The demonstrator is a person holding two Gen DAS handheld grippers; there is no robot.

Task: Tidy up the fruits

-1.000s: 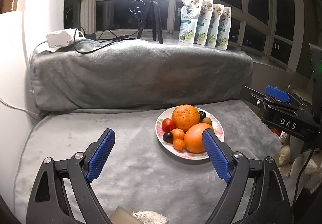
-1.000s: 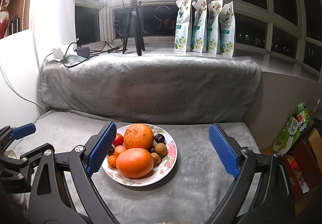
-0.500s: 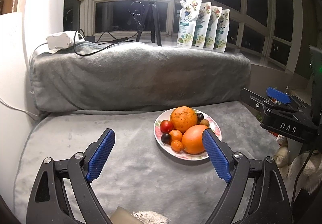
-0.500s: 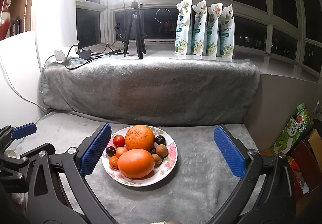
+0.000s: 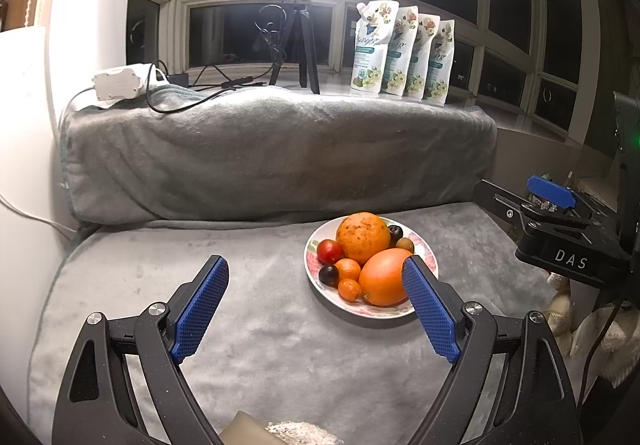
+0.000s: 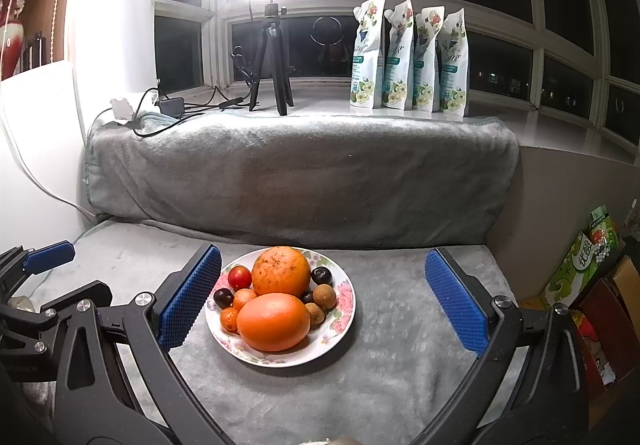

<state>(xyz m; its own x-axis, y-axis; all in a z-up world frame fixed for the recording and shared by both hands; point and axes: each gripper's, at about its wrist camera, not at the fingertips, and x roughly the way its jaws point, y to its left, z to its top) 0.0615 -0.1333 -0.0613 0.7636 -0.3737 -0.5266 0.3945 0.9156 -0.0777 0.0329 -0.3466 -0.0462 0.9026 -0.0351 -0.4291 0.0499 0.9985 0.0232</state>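
All the fruit I can see sits heaped on the floral plate: a rough-skinned orange at the back, a smooth large orange in front, a cherry tomato, two small kumquat-like fruits, dark grapes and brown longans. Nothing lies loose on the grey blanket, so I judge the gathering is either finished or, if the fruit is meant to be laid out from the plate, not yet begun; the views do not tell which.

My left gripper hangs empty with its jaws wide apart, its right pad just in front of the large orange in that view but not touching it. My right gripper is also empty, spread as wide as it goes, with the plate between its blue pads and clear of both.

The plate rests toward the back of the blanket-covered seat, near the foot of the padded backrest, and closer to the right edge than the left. To the left of the plate the blanket runs bare to its left edge, which gives the most room. To the right is a narrower bare strip, then the seat drops off beside cardboard boxes. Behind, the backrest blocks any reach past the plate. On the sill above stand a ring-light tripod and four refill pouches, well apart from the work.
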